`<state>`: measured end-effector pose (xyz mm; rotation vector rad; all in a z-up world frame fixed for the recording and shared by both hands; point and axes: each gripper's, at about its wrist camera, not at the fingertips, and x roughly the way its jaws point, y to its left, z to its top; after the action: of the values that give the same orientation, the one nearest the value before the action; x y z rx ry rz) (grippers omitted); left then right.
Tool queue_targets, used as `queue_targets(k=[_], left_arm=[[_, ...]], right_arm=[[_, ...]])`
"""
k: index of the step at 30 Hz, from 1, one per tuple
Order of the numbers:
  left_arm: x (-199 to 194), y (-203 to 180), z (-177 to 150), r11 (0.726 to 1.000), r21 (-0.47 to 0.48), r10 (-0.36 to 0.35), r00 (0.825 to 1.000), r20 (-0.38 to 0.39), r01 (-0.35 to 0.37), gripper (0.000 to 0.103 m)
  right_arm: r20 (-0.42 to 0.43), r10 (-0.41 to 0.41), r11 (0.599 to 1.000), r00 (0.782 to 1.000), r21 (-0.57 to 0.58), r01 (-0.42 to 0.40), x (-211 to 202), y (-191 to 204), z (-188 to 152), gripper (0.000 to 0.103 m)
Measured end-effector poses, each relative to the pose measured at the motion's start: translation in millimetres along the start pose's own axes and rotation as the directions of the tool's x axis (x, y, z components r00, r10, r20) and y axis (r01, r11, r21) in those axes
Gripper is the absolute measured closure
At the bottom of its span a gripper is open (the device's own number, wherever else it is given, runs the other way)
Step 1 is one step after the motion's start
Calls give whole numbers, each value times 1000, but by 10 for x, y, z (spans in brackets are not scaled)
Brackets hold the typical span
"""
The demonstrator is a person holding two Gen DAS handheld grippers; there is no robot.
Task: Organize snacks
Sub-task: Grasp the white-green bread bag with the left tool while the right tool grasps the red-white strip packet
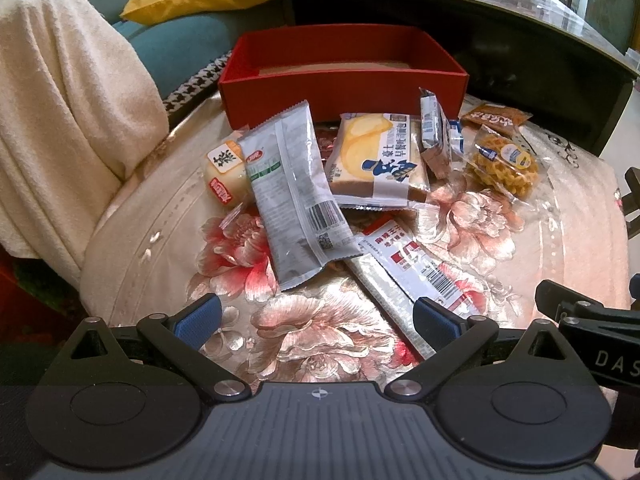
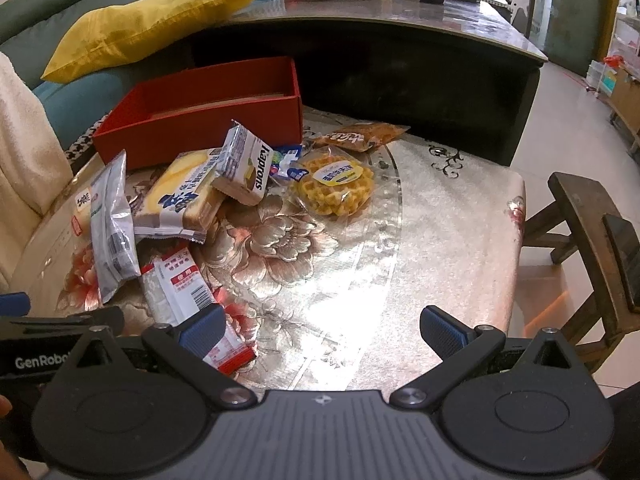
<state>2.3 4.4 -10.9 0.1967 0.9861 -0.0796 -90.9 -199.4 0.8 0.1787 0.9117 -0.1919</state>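
Left wrist view showed the left gripper (image 1: 316, 320) spread wide and empty, low over the cloth (image 1: 320, 332). The right gripper (image 2: 320, 328) was likewise released, holding nothing.

Snacks lay loose at frame centre in both views, none yet in the red box (image 1: 340, 92) at upper centre, which looked empty apart from a tan floor. Nearest the left gripper were the grey pack (image 1: 292, 196), tilted over a round cake (image 1: 224, 176), and the red-white sachet (image 1: 424, 268) lower right of centre. Behind them sat the bread pack (image 1: 376, 160), a wafer pack (image 1: 434, 136) propped on edge against it, the waffle (image 1: 500, 164) and a brown packet (image 1: 496, 118) at upper right.

Judged on appearance, all were light, film-wrapped and slippery. The bread and cake would crush under a hard pinch; the waffle might crack. Sealed end crimps seemed the safest hold; the wafer pack looked stiff enough to take across its body.

The cloth was glossy, floral and apparently covered in clear plastic, so packs would likely slide. A dark table (image 2: 400, 24) with fruit, possibly apples, filled the top of the right wrist view, a yellow cushion (image 2: 140, 28) upper left, a stool (image 2: 580, 216) at right.
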Motion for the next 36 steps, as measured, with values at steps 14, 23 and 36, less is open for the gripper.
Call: queue_targets(k=[14, 23, 36], left_arm=[[73, 220, 25, 999, -31, 32, 999, -20, -33, 0], [83, 608, 139, 989, -140, 52, 999, -16, -54, 0], [331, 833, 475, 970, -239, -49, 998, -48, 36, 0]], right_arm=[[-33, 16, 1000, 999, -17, -16, 91, 22, -6, 3], [-68, 81, 962, 994, -255, -96, 326, 527, 32, 3], [-251, 183, 889, 950, -371, -270, 917, 1009, 80, 5]])
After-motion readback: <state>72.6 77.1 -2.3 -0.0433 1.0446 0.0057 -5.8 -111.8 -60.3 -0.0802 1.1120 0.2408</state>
